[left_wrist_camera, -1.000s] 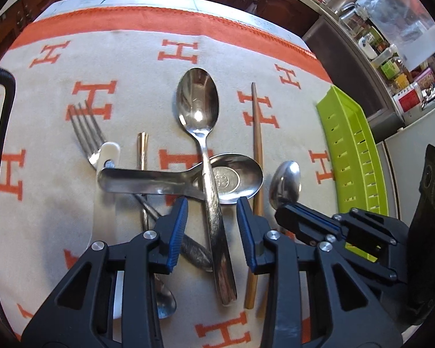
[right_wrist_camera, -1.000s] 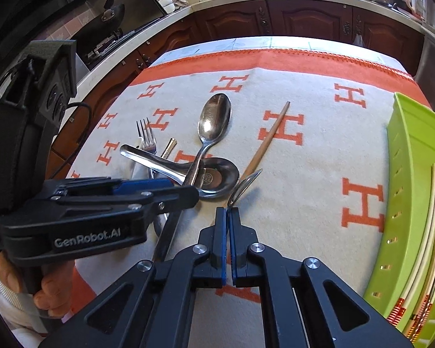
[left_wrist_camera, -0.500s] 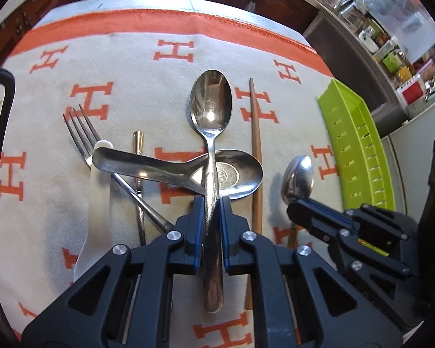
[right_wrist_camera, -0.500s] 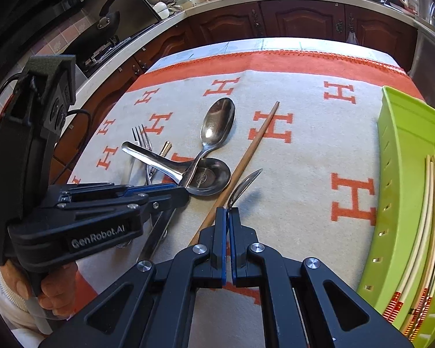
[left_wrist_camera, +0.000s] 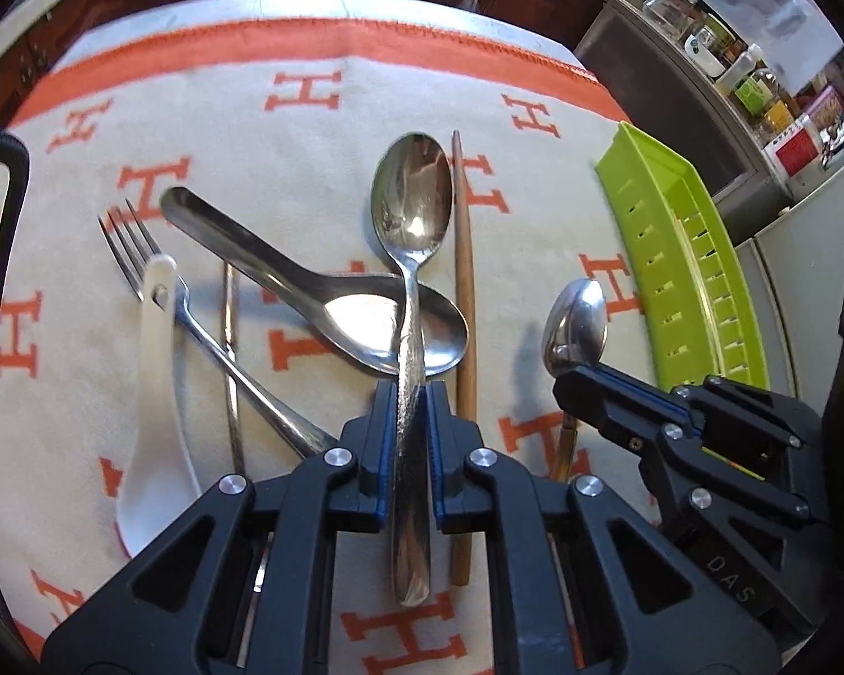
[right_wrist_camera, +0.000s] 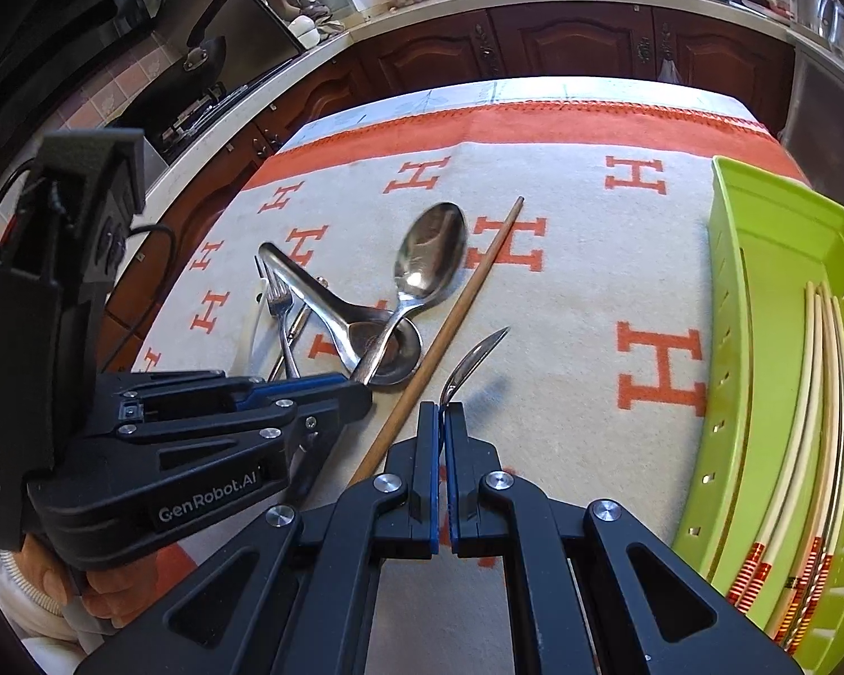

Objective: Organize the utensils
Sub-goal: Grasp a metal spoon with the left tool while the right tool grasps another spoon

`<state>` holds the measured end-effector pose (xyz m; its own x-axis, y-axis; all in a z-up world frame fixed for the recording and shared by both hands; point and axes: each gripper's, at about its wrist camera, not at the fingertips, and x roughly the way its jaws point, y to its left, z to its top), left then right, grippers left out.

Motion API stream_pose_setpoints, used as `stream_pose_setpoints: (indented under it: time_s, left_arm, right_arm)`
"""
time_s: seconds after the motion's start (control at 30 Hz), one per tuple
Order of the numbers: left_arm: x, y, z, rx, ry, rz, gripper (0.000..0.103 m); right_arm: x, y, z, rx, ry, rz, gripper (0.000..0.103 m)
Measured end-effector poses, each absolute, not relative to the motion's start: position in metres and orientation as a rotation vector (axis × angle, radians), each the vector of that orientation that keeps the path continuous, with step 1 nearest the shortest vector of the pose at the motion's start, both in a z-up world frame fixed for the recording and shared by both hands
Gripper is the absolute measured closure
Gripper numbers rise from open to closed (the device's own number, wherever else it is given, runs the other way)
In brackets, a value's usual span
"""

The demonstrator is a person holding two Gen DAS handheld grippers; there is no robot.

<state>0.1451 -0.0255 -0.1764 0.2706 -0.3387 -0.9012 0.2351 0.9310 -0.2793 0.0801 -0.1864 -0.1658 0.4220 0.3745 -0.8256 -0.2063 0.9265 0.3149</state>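
The left claw had just closed on a big spoon; at its 3 o'clock, the right claw clamped a small spoon.

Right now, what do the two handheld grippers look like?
Both the left gripper and the right gripper are matte black plastic with blue pads, silver screws and triangular cut-outs. The left one's side reads "GenRobot.AI" in white, and a black cable runs to it.

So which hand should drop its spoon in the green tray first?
The right, I'd guess. Its tongs hold the small spoon nearest the green tray. The left tongs grip the big spoon farther away, over the ladle.
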Motion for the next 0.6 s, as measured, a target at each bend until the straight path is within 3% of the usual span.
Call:
stream_pose_setpoints:
  time_s: [0.37,0.6]
  left_arm:
    - [0.149,-0.026,-0.178,-0.109,1.309,-0.414,0.095]
    - [0.16,-0.029,-0.155,-0.081,1.257,-0.426,0.095]
  right_arm:
    - [0.078,-0.197,-0.164,0.217,1.074,0.358,0.101]
    - [0.076,-0.204,-0.159,0.239,1.058,0.358,0.101]
